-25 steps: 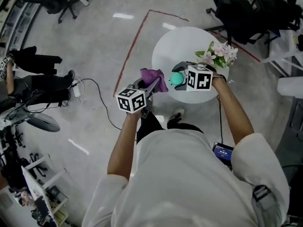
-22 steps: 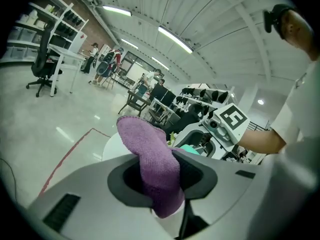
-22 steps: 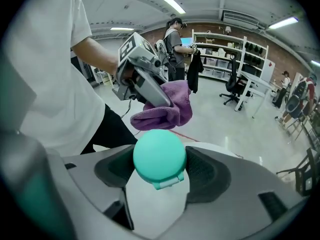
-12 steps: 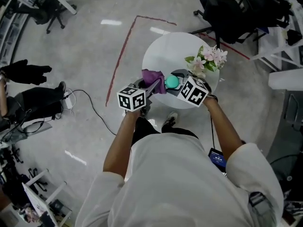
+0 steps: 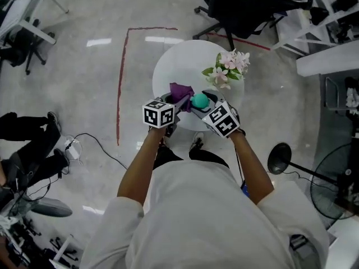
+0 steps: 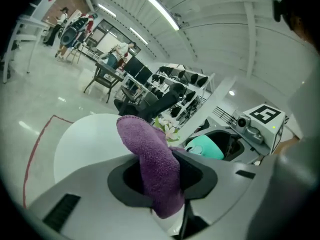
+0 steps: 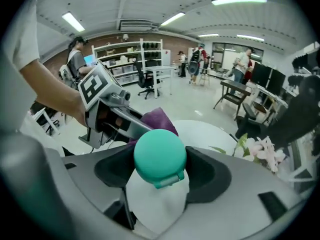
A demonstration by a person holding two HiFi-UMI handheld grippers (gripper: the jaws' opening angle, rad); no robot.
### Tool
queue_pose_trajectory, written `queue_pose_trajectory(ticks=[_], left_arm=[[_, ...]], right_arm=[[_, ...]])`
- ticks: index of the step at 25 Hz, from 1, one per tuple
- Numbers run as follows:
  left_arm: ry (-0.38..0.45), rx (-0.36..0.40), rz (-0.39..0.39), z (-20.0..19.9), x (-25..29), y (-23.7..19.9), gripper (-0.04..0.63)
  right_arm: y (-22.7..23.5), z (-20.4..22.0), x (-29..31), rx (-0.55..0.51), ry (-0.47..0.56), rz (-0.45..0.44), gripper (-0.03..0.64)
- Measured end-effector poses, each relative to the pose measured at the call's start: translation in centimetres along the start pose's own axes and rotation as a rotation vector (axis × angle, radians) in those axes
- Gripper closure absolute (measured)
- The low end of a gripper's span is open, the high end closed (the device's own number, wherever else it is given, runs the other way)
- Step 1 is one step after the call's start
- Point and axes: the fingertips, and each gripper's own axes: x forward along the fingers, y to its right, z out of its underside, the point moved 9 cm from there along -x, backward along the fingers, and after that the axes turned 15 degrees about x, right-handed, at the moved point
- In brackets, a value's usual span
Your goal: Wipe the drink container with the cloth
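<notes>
The drink container (image 7: 159, 184) is a white bottle with a round teal lid (image 5: 200, 100). My right gripper (image 7: 160, 179) is shut on its body and holds it above the near edge of the round white table (image 5: 168, 69). A purple cloth (image 6: 150, 159) is pinched in my shut left gripper (image 6: 162, 181) and stands up out of the jaws. In the head view the purple cloth (image 5: 180, 91) sits just left of the lid, close beside it; whether they touch I cannot tell. The left gripper (image 5: 175, 108) and right gripper (image 5: 203, 108) are side by side.
A bunch of pink and white flowers (image 5: 226, 67) stands at the table's right side. Black office chairs (image 5: 233, 7) are beyond the table. A red tape line (image 5: 120, 77) marks the floor to the left. A black fan stand (image 5: 280, 158) is at the right.
Both grippers have drawn together over the table's near edge. The right gripper has rolled, its marker cube turning. The cloth now sits right next to the teal lid.
</notes>
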Motion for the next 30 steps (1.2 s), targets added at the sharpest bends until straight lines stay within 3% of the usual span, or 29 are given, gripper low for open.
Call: queue_pose_trajectory(ticks=[4,7,13,18,22,26,28,30], left_arm=[[-0.044,-0.001,0.115,0.2,2.0,-1.4,0.466],[-0.117,0.041,0.172,0.8,3.4,-2.7,0.466],[-0.276,0.156,0.235,3.2,6.9,-4.9,0.466],[-0.41,0.232,0.222,5.7,9.6,-6.4,0.466],[-0.479,0.194,0.197,6.4,10.5,-6.6,0.466],[-0.472,0.189,0.195,6.2,10.6,-6.6,0.466],[-0.421,0.124,0.139,5.9,9.5,-7.1,0.466],[-0.343,-0.016,0.033,5.7,7.3,-7.8,0.466]], right_arm=[[-0.2,0.3,-0.3,0.144,0.032,0.11,0.305],[-0.5,0.4,-0.1,0.245,0.063,0.184,0.305],[-0.9,1.0,0.0,0.38,0.133,0.287,0.304],[-0.9,1.5,0.3,0.424,0.161,0.317,0.304],[-1.0,1.8,0.2,0.433,0.165,0.319,0.304],[-0.6,2.1,-0.1,0.395,0.154,0.273,0.301],[-0.6,1.7,-0.8,0.331,0.158,0.228,0.282],[-0.6,1.2,-1.7,0.249,0.177,0.168,0.268]])
